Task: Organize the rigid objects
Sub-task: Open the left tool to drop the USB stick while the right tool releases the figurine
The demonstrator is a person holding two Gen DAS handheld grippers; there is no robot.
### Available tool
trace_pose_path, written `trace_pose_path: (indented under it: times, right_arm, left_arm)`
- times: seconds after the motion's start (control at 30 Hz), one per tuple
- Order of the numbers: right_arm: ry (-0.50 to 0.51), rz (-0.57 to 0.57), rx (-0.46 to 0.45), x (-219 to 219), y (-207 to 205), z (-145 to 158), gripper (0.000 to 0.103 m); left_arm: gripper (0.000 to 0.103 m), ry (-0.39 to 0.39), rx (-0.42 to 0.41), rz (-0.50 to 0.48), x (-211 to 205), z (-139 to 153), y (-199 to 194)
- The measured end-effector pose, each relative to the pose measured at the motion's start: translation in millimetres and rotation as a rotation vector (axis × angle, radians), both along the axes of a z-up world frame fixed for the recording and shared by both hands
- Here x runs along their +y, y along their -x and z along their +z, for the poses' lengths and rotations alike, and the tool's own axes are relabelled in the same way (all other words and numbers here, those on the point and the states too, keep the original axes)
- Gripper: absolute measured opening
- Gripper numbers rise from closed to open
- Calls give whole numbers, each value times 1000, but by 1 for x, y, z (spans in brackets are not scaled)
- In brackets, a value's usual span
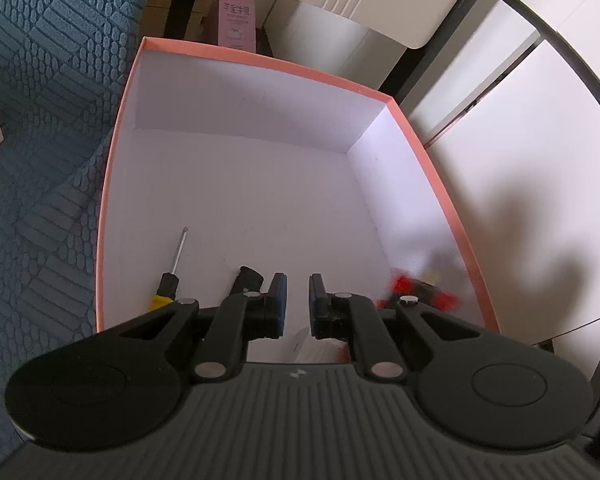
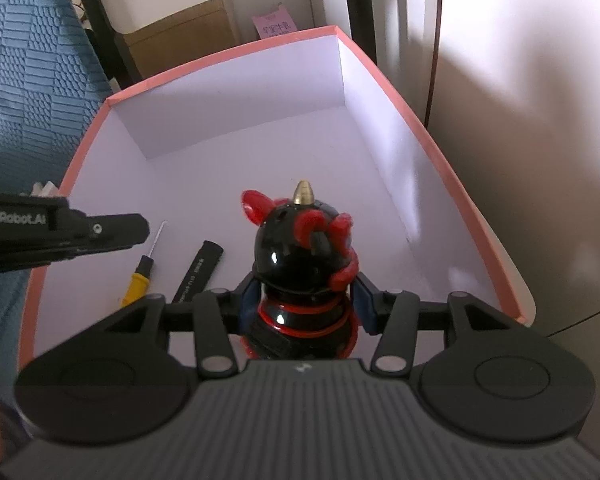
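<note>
Already two items are laid on the floor of the pink-rimmed box [image 2: 440,152]: a yellow-handled screwdriver [image 2: 139,278] and, just beside it, a black cylindrical stick [image 2: 199,270]. A third, a black-and-red horned figurine [image 2: 304,268], is clamped upright between the jaws of the right gripper [image 2: 305,306] and is held over the box interior, not yet set down. The left gripper [image 1: 296,300] is seen above the box with its jaws narrowly parted and nothing between them. Whether further objects remain outside cannot be told.
</note>
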State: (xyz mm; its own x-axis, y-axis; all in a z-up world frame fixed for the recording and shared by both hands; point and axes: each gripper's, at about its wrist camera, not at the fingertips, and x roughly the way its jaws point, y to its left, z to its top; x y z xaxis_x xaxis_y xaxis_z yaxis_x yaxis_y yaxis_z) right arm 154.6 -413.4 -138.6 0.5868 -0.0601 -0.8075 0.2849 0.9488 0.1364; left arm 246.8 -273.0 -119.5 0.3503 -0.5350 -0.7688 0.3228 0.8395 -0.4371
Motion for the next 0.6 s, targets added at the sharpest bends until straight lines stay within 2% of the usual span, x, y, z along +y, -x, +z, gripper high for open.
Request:
trace_pose_path:
  times: [0.23,0.6]
  right_arm:
    - [8,-16,-44,-2,11,17,53]
    - [19,20,-127,22,36,56,53]
  left_arm:
    - [12,15,-31,6,10,18,12]
    - [12,39,-119,31,41,62,46]
